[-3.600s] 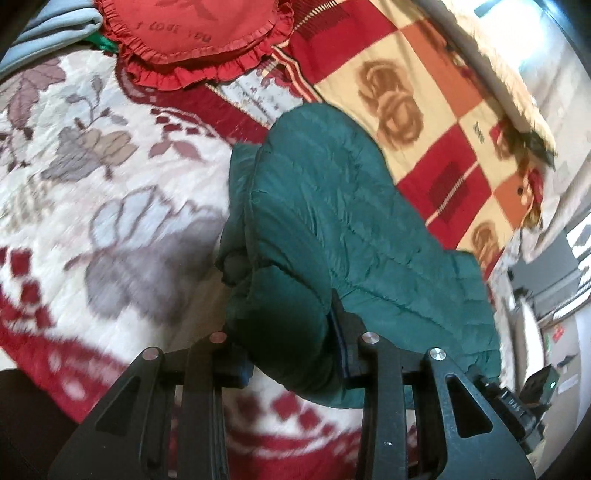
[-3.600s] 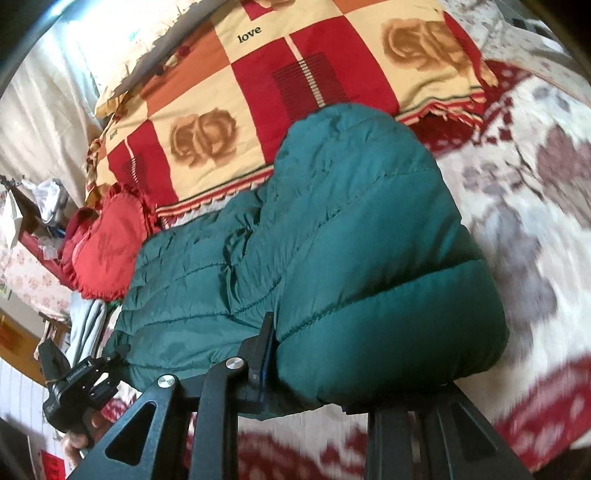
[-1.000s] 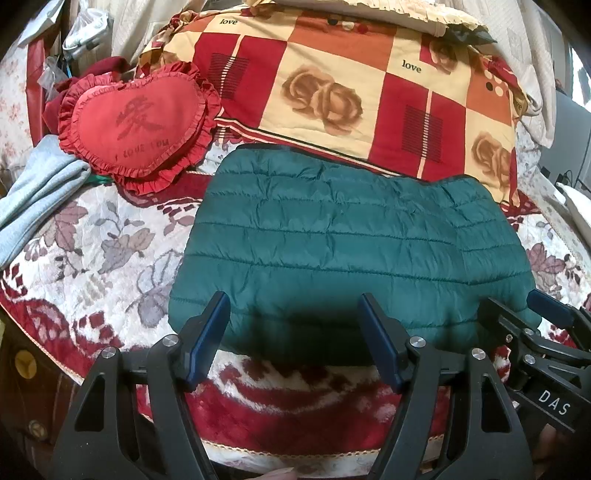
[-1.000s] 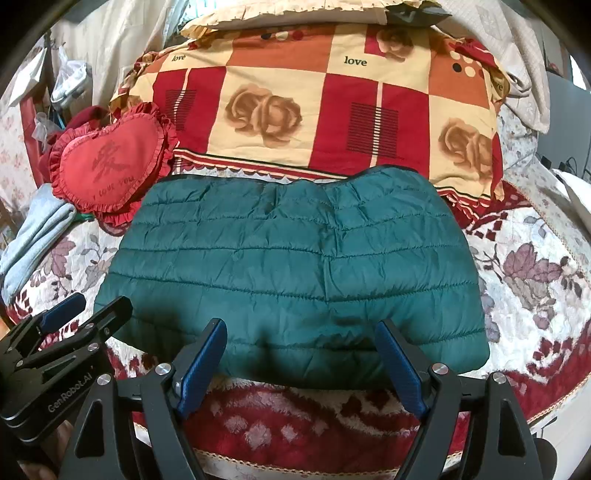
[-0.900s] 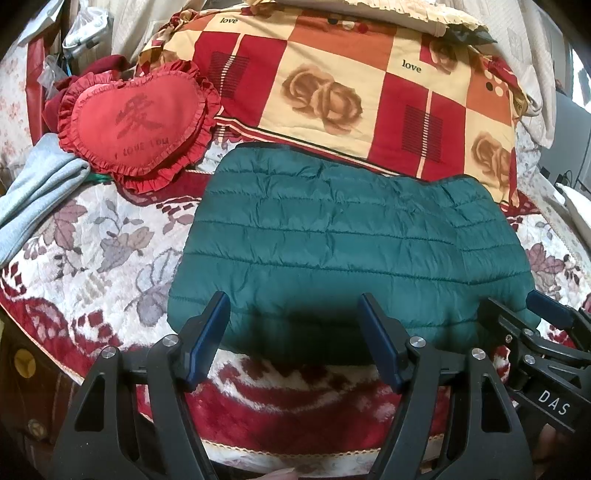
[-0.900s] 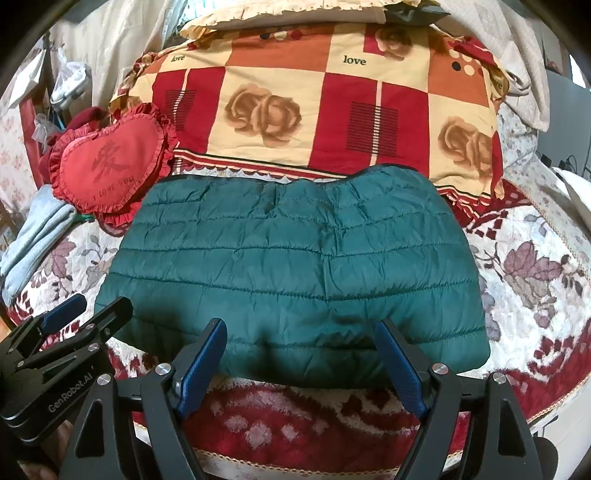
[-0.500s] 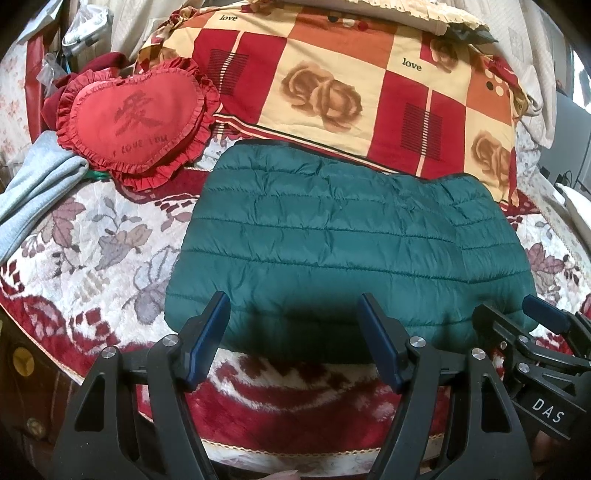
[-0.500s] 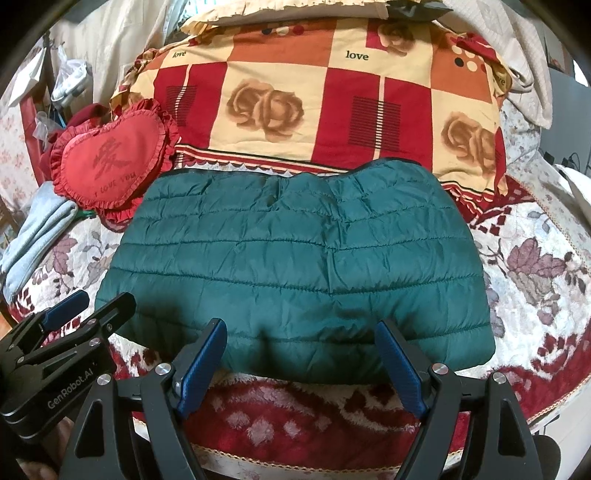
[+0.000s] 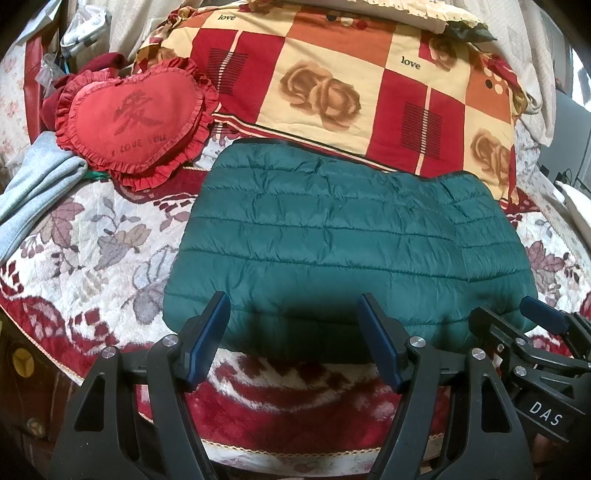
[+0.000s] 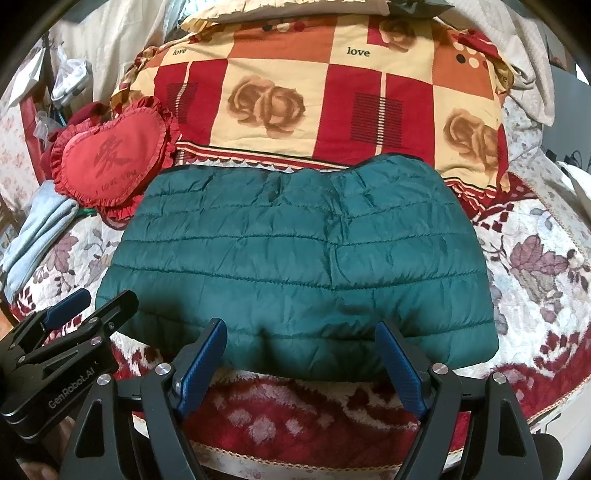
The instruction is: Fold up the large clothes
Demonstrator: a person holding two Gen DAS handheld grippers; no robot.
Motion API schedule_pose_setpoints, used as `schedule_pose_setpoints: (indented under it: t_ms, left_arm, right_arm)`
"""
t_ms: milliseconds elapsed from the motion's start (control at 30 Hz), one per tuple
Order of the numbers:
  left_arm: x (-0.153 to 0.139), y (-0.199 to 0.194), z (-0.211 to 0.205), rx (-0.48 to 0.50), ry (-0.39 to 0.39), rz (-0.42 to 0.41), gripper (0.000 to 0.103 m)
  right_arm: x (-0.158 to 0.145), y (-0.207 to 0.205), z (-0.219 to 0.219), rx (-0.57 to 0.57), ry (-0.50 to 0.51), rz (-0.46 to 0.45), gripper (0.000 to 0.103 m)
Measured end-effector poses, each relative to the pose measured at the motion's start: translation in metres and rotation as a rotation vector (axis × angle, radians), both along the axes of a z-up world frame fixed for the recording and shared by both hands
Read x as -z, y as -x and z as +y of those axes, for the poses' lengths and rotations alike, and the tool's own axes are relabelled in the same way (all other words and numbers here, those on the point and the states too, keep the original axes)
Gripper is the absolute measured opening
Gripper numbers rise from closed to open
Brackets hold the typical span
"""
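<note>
Since you released it, the green jacket point(image 9: 343, 251) lies folded; both grippers' jaws gape empty at six o'clock; puffy layers may spring open.

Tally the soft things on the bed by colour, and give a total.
Green: 1, jacket
Red: 1, heart cushion
Pale blue: 1, folded cloth
Red and cream checked: 1, quilt
Total: 4

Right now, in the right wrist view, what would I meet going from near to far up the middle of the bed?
Right claw → red and white floral bedspread → folded green puffer jacket → checked rose quilt with "love" on it → cream frilled pillow.
</note>
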State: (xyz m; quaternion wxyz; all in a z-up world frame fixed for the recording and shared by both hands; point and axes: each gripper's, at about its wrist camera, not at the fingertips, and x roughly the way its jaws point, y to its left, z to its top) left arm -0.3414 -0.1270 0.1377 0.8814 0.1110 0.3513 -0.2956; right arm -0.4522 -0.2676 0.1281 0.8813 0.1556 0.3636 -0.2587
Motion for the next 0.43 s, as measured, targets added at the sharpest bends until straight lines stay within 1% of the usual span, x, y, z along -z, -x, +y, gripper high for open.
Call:
schedule_pose_setpoints:
  t_ms: [133,267,433]
  left_arm:
    - [0.0003,-0.0005,-0.0004,0.010,0.012,-0.009,0.072]
    - [-0.0003,-0.0010,0.0014,0.003,0.020,-0.036,0.072]
    - [0.0010,-0.0045,0.0018,-0.001,0.018,-0.023,0.072]
  right_arm:
    - [0.0014,-0.0008,0.0013,-0.002,-0.004,-0.001,0.080]
    - [0.0010,-0.0006,-0.0006,0.002,-0.010,-0.006,0.080]
    - [0.0022,-0.0006,-0.0014,0.005,-0.016,-0.004,0.080]
